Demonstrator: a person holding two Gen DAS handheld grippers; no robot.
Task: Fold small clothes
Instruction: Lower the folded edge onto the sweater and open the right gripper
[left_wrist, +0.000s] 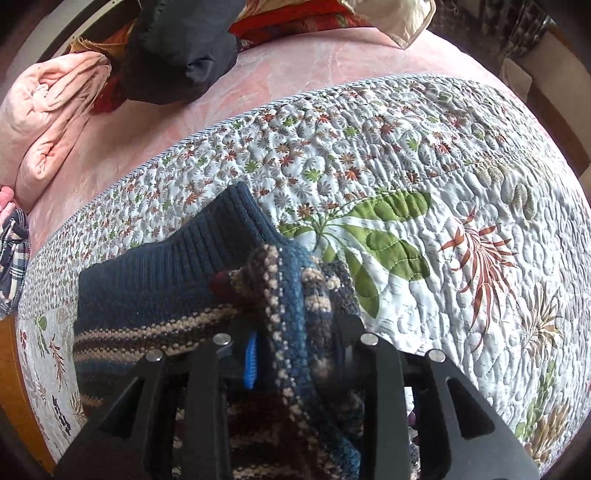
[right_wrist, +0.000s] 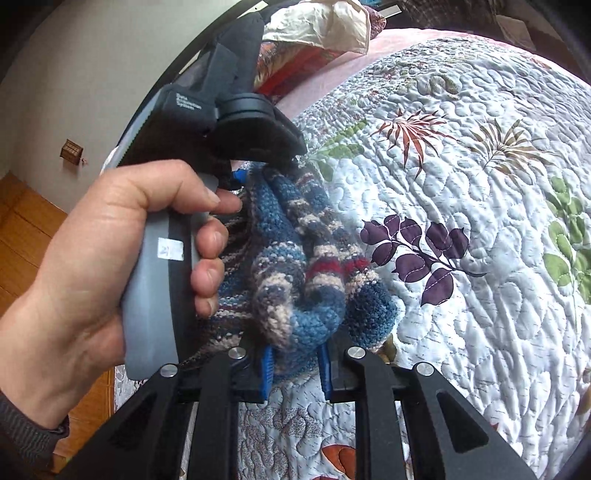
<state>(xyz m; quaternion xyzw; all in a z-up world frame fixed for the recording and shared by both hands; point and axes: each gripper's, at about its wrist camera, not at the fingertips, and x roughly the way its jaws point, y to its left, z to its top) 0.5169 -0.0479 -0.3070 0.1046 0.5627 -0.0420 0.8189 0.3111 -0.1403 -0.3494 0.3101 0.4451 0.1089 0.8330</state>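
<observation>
Far left on the bed (left_wrist: 295, 92), by its pink sheet, lie one rolled pink blanket (left_wrist: 51, 122), one dark padded garment (left_wrist: 181, 51) and one plaid cloth (left_wrist: 13, 258) at the edge. These are untouched and play no part at present.

One floral quilt (left_wrist: 461, 221) covers the near part of the bed and serves as the working surface.

One striped knit sweater (left_wrist: 177, 280), blue with cream and maroon bands, is the sole task garment observed. It sits at the near left of the quilt, its ribbed hem lying on the quilt, the rest bunched and lifted.

Left hand-held gripper (left_wrist: 295, 354): clamped on a gathered ridge of the sweater; knit fills the gap between the blue pads. The person's left hand (right_wrist: 110, 258) grips its grey handle, seen from the right wrist view.

Right hand-held gripper (right_wrist: 295, 365): likewise clenched on a wad of the sweater, fabric pinched between its two blue pads, just beside the left unit.

Assessment of progress: early. The garment is crumpled, not spread; no clean fold is visible. Remaining, in my judgement: lay it flat, bring sleeves in, fold the body, set it aside. No finished folded pieces are seen.

Count: two grippers, one sweater, one quilt.
</observation>
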